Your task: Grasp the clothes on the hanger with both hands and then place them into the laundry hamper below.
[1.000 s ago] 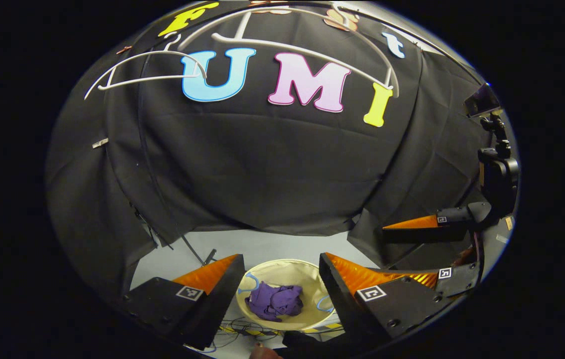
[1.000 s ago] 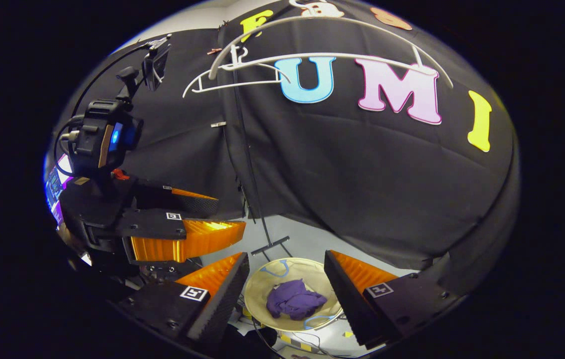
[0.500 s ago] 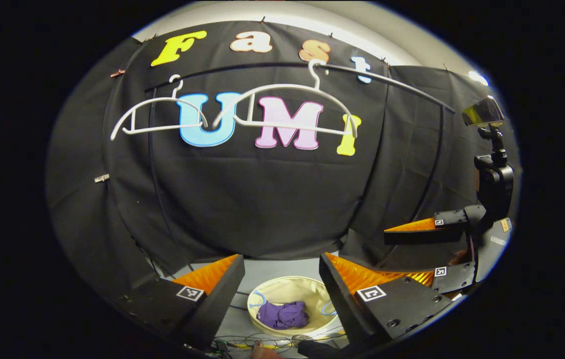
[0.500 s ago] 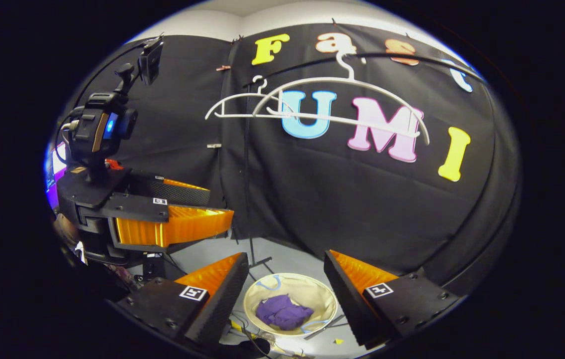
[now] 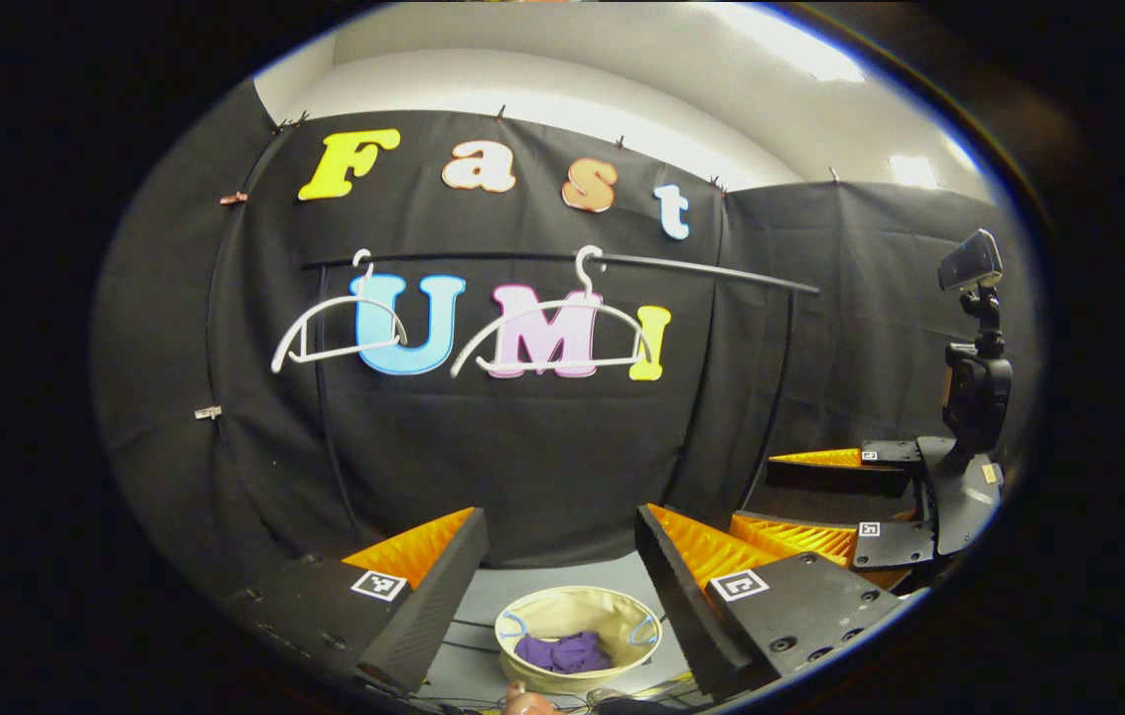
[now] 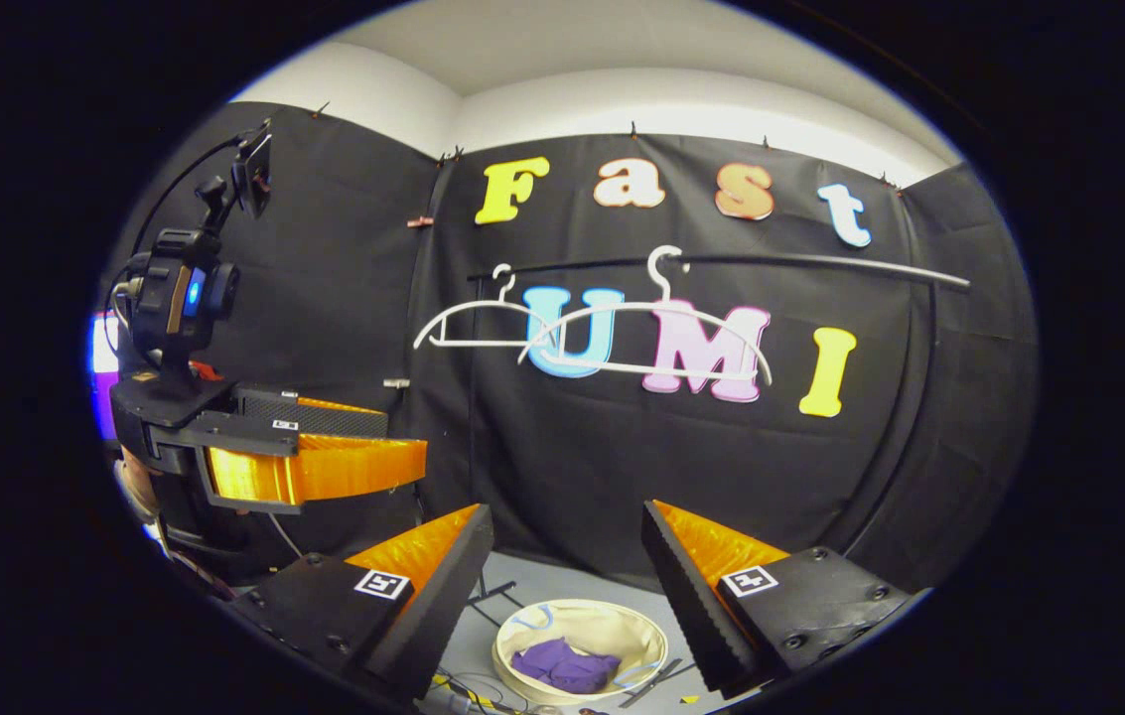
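Observation:
A purple garment (image 5: 564, 652) lies crumpled inside the round cream hamper (image 5: 532, 613) on the floor, below and between the fingers of my left gripper (image 5: 562, 541), which is open and empty. In the right gripper view the same garment (image 6: 562, 664) rests in the hamper (image 6: 622, 628) beneath my open, empty right gripper (image 6: 567, 536). Two bare white hangers (image 5: 339, 333) (image 5: 562, 338) hang on the black rail (image 5: 701, 268). The right gripper (image 5: 753, 489) shows open at the right of the left gripper view. At the left of the right gripper view, the left gripper (image 6: 403, 437) is open.
The rail (image 6: 820, 263) stands on a thin black upright post (image 6: 471, 397) in front of the wall cloth. Cables (image 6: 463, 685) and a strip of yellow-black tape lie on the grey floor beside the hamper. Both hangers (image 6: 478, 323) (image 6: 651, 338) carry nothing.
Both grippers have lifted up and drawn back from the hamper, which now looks smaller and lower. The hangers and rail have come fully into view. The garment stays in the hamper.

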The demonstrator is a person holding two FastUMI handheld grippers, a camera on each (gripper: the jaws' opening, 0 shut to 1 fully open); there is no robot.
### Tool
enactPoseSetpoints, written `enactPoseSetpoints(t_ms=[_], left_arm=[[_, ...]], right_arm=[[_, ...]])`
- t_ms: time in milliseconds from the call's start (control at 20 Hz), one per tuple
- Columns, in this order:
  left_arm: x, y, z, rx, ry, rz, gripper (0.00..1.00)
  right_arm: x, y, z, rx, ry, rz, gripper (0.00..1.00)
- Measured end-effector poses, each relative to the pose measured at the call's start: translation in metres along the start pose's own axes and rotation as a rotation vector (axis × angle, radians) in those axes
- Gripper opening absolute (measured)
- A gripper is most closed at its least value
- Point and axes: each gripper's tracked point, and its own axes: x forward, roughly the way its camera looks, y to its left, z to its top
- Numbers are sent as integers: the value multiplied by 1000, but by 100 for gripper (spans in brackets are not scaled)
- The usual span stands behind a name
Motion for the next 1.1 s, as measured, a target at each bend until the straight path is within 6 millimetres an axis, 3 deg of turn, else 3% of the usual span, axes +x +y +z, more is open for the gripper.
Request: enactPoseSetpoints(t_ms=[100, 250, 300, 350, 450, 650, 800, 850, 1000, 1100], left_arm=[[-21, -7, 19, 5, -53, 1, 95], [-45, -21, 41, -1, -120, -3, 92], [-51, -26, 44, -7, -133, -9, 92], [-55, -33, 49, -13, -146, -13, 98], [-63, -41, 68, -13, -193, -5, 92], [-76, -58, 97, 28, -301, 42, 95], [-74, -78, 89, 32, -306, 60, 95], [-73, -83, 91, 28, -315, 66, 95], [-69, -88, 88, 7, -306, 80, 95], [-68, -91, 90, 4, -306, 88, 97]], right_arm=[[-17, 5, 25, 15, -62, -25, 98], [-39, -4, 65, 6, -184, -114, 95], [-50, -4, 75, 17, -213, -120, 100], [-60, 0, 77, 36, -233, -114, 98], [-75, -6, 82, 39, -269, -133, 95], [-104, -16, 106, 20, -345, -162, 97], [-114, -26, 111, 21, -361, -172, 94], [-116, -31, 113, 22, -368, -173, 99], [-118, -45, 115, -5, -373, -186, 94], [-120, -51, 116, 2, -372, -189, 97]])
